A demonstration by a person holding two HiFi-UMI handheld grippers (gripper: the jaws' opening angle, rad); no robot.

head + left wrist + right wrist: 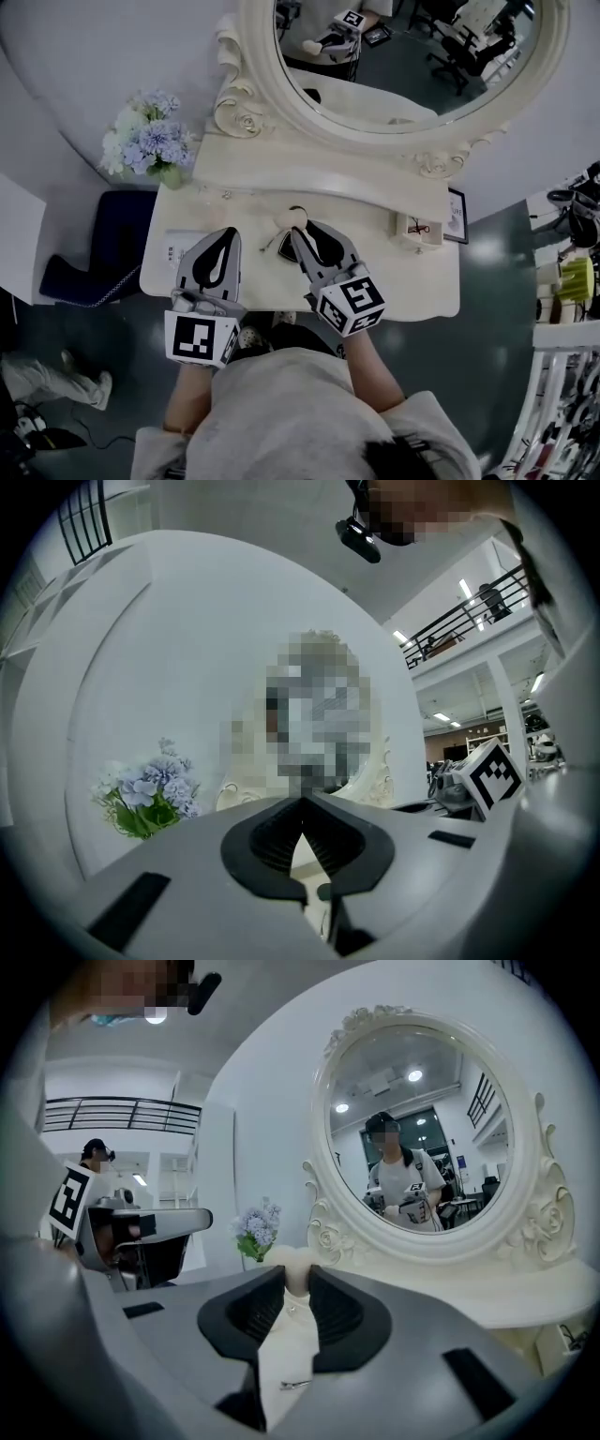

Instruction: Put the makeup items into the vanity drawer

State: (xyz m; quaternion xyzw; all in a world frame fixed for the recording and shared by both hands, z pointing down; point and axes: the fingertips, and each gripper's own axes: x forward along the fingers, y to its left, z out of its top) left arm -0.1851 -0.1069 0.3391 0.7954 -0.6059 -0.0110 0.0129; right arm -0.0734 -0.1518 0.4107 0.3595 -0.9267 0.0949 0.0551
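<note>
Left gripper (pixel 302 803) jaws seemingly together, blue flowers (pixel 150 794) left, marker cube (pixel 494 775) right

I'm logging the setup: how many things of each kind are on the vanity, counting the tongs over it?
Tongs: 2, left tongs and right tongs
Mirror: 1
Flowers: 1
Puff, in the right tongs: 1
Box: 1
Paper: 1
Clip: 1
Total: 8
</note>
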